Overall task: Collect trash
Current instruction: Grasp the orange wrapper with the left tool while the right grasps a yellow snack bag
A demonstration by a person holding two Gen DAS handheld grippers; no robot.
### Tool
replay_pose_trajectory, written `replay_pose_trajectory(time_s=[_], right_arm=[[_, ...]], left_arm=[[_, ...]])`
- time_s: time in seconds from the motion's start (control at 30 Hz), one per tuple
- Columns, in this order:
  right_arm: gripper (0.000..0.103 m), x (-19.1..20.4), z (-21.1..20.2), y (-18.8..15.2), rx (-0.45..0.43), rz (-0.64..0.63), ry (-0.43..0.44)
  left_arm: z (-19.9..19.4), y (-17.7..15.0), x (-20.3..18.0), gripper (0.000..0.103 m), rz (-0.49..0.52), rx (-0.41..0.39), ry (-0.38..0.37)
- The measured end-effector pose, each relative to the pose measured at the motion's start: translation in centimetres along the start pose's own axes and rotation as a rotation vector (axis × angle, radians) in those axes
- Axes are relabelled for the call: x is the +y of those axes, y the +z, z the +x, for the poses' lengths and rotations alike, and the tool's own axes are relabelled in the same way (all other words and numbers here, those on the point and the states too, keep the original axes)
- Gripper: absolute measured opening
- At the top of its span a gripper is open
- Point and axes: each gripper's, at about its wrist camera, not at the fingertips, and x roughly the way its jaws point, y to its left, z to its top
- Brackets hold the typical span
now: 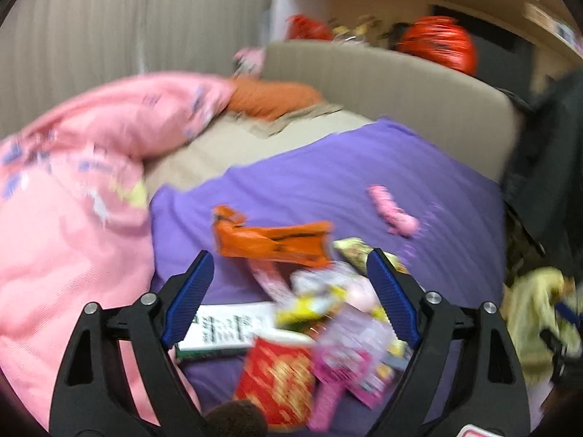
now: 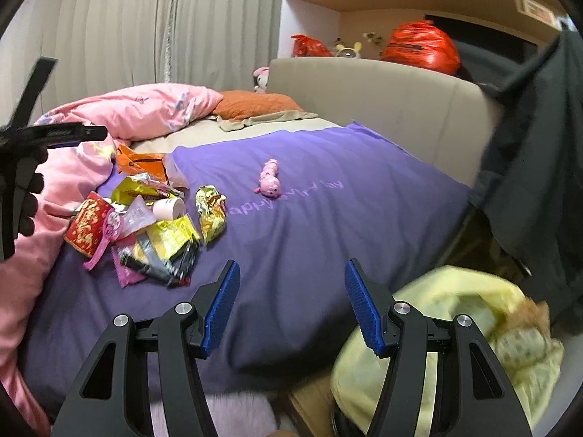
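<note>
- We're over a bed [image 2: 364, 225] spread with a purple cover that carries faint lettering; a beige headboard [image 2: 382, 83] stands behind it and pale curtains [image 2: 127, 25] hang along the far wall.
- A pink duvet [image 2: 145, 109] is bunched on the left, touching one orange pillow [image 2: 255, 103] at the head end.
- On the ledge behind the headboard: two red plastic bags [image 2: 422, 45], with small plush toys between them.
- The trash pile [image 2: 145, 225] sits on the purple cover just beside the duvet: I can pick out one orange wrapper [image 2: 144, 164], one red-and-gold packet [image 2: 87, 224], one pale cup on its side [image 2: 169, 208] and several yellow wrappers; the rest is too jumbled to count.
- One crumpled yellow wrapper [image 2: 210, 215] lies just apart from the pile, and one small pink toy [image 2: 269, 182] rests alone, mid-cover.
- The right hand-held gripper [image 2: 291, 306] hovers over bare purple cover, jaws wide apart, nothing between them.
- The left hand-held gripper [image 1: 291, 298] is right above the pile, jaws spread, wrappers showing in the gap; the blur hides any contact.
- Only the left view shows a white printed box [image 1: 226, 327] in the pile.
- Only the right view shows the cover's lettering, sharp, and a yellow cloth bundle [image 2: 437, 327] at lower right.
</note>
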Motion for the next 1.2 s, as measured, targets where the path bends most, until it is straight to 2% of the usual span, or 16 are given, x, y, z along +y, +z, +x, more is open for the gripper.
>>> replay_pose_trajectory(time_s=[0.17, 0.33, 0.4, 0.43, 0.5, 0.53, 0.6, 0.7, 0.87, 0.97, 1.0, 1.07, 1.1, 1.2], right_arm=[[0.057, 1.8, 3.7, 1.6, 0.013, -0.017, 0.030], [0.057, 3.2, 6.3, 2.3, 0.034, -0.046, 0.046], [0.057, 3.6, 7.4, 2.6, 0.036, -0.054, 0.058], [0.056, 3.7, 7.8, 2.8, 0.035, -0.056, 0.068], [0.056, 4.2, 8.9, 3.1, 0.024, -0.066, 0.111], [0.056, 4.7, 9.7, 3.3, 0.024, -0.076, 0.146], [0.056, 5.5, 11.4, 3.8, 0.053, -0.091, 0.163], [0.057, 6.6, 14.1, 4.6, 0.093, -0.102, 0.178], [0.056, 8.3, 17.9, 5.2, 0.155, -0.095, 0.204], [0.055, 8.5, 19.9, 5.1, 0.193, -0.074, 0.207], [0.053, 8.3, 20.6, 5.1, 0.210, -0.060, 0.215], [0.040, 8.2, 21.6, 5.0, 0.256, -0.044, 0.252], [0.036, 8.3, 21.6, 4.9, 0.265, -0.040, 0.274], [0.033, 8.0, 19.7, 4.9, 0.231, -0.035, 0.308]], left_arm=[[6.2, 2.5, 3.8, 0.082, -0.094, 0.066, 0.010], [12.5, 2.9, 6.4, 0.081, -0.180, 0.221, -0.001], [13.7, 2.2, 6.9, 0.059, -0.206, 0.261, -0.028], [14.1, 1.8, 7.3, 0.053, -0.221, 0.281, -0.051], [14.3, 1.0, 7.9, 0.034, -0.240, 0.298, -0.085], [14.0, 0.7, 8.0, 0.031, -0.238, 0.292, -0.097], [12.8, 0.1, 8.0, 0.024, -0.222, 0.265, -0.133], [9.6, -0.4, 7.5, 0.017, -0.181, 0.179, -0.143], [4.9, -0.3, 6.7, 0.012, -0.143, 0.048, -0.155], [3.6, 0.3, 6.2, 0.012, -0.127, 0.004, -0.154], [3.1, 0.5, 6.0, 0.012, -0.124, -0.013, -0.140], [2.2, 0.9, 5.9, 0.012, -0.121, -0.040, -0.106], [1.7, 1.0, 5.8, 0.012, -0.117, -0.054, -0.084], [0.2, 0.4, 5.2, 0.012, -0.101, -0.071, -0.049]])
